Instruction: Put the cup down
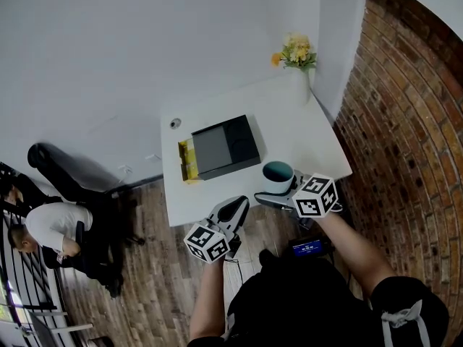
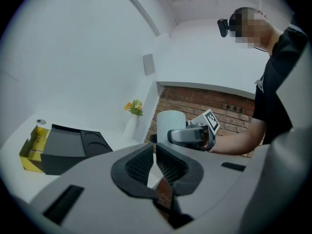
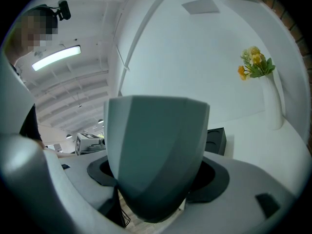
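Right gripper (image 1: 288,194) has its jaws spread wide around the teal cup (image 3: 156,150), gripping it by the sides and holding it upright right at the near edge of the white table (image 1: 304,129), close to the right corner. Honestly can't tell if the bottom is touching the tabletop. Left gripper (image 2: 155,161) is off to the side by the table's front edge, empty, its jaws pretty much closed with just a sliver between the pads.

An office-like room: brick wall (image 1: 405,121), white table (image 1: 304,132), person (image 1: 45,230) seated nearby.
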Available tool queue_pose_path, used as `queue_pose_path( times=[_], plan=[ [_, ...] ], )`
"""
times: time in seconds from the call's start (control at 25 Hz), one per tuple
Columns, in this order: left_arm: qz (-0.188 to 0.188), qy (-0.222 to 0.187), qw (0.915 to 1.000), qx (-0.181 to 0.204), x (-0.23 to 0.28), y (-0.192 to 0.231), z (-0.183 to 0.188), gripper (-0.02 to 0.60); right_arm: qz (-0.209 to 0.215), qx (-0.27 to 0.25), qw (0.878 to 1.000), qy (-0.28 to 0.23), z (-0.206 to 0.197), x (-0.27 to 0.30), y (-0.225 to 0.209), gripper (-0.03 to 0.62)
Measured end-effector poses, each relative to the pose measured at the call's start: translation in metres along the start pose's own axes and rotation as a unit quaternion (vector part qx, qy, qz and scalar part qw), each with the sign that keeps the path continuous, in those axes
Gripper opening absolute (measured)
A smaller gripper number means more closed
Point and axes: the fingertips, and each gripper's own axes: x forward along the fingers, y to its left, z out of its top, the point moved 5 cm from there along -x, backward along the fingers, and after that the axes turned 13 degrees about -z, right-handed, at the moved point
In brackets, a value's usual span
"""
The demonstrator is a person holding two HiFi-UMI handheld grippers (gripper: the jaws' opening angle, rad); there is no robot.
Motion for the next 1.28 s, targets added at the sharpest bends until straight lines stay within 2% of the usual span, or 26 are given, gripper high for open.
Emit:
queue_pose_path(
  times=[0.36, 0.76, 1.08, 1.28],
  plan=[
    [0.014, 0.000, 0.9999, 0.005, 0.002, 0.007, 0.004, 0.008, 0.005, -0.019, 1.000, 0.008, 0.009, 0.020, -0.020, 0.380],
    [0.038, 0.005, 0.9992, 0.001, -0.003, 0.040, 0.013, 0.008, -0.002, -0.043, 0.999, 0.005, 0.046, 0.102, -0.073, 0.380],
    [0.050, -0.001, 0.9987, -0.005, -0.003, 0.071, 0.020, 0.008, -0.023, -0.039, 0.999, -0.012, 0.060, 0.178, -0.124, 0.380],
    [0.055, -0.005, 0.9984, -0.009, -0.008, 0.089, 0.021, 0.008, -0.061, -0.040, 0.996, -0.046, 0.069, 0.221, -0.149, 0.380]
  ],
)
